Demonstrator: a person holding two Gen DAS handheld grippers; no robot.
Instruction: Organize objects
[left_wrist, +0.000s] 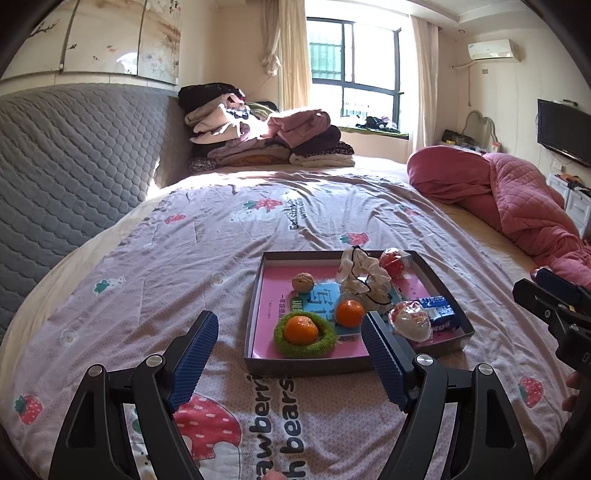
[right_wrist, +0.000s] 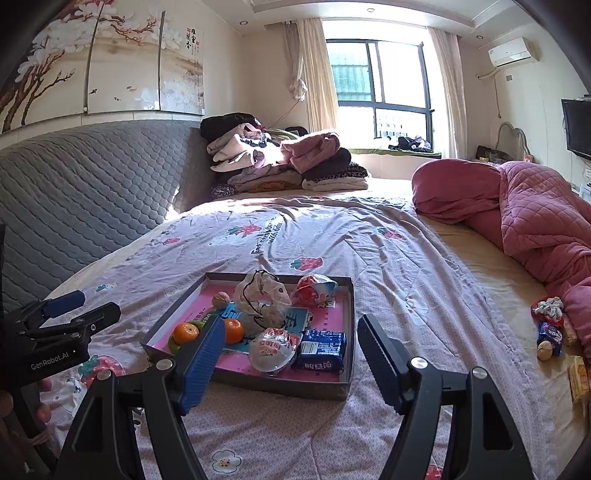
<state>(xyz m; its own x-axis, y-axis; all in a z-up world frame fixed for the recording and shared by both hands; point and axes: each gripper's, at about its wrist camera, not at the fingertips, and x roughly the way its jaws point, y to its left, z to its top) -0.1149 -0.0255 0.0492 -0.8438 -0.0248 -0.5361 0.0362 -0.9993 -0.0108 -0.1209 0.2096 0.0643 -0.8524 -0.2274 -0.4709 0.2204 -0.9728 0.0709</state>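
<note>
Both the left hand-held gripper (left_wrist: 290, 354) and the right hand-held gripper (right_wrist: 291, 360) hovered agape and empty near the tray (right_wrist: 345, 391) on the bed (left_wrist: 147, 277). The tray held two tangerines, one (left_wrist: 301, 329) inside a green ring (left_wrist: 282, 343), plus snack packets.

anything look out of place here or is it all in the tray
Not all. A few snack packets and a walnut lie loose on the bed beside the pink quilt, apart from the tray that holds the other items. Both grippers are open and empty.
</note>
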